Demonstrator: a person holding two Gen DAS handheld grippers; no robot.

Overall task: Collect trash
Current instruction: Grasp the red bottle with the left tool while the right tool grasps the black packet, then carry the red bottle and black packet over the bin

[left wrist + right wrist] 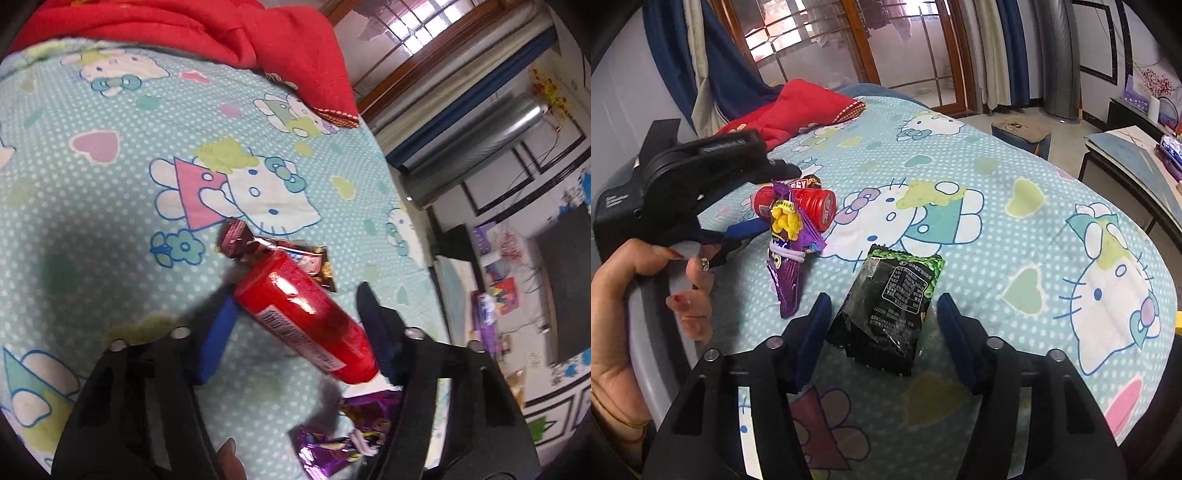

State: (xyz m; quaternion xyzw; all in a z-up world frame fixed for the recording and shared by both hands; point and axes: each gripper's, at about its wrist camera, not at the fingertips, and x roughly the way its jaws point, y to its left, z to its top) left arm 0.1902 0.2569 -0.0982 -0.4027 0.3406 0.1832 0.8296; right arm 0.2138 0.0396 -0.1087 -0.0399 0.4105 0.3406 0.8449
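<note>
On a bed covered with a pale blue cartoon-cat sheet (1015, 177), a person works two handheld grippers among scattered litter. The left gripper (295, 306) straddles a red plastic bottle (306, 314) lying on its side; the blue-padded fingers (218, 339) stand on either side of the bottle, and whether the pads actually press on it cannot be told from the wrist view. In the right wrist view the same gripper reaches in from the left, gripped by the person's left hand (635, 288), with the bottle's ribbed red cap (822, 206) pointing toward the camera. A brown and silver candy wrapper (288, 258) lies just beyond the bottle's far end, touching it. A purple snack bag (792, 251) bound with a white hair tie lies just beside the bottle. The right gripper (882, 317) hangs over a black and green snack packet (886, 310) lying flat on the sheet; its fingers are spread to either side of the packet, apart from its edges, pinching nothing. A red quilt (790, 110) is bunched at the far end of the bed, near a wood-framed window (849, 40).
</note>
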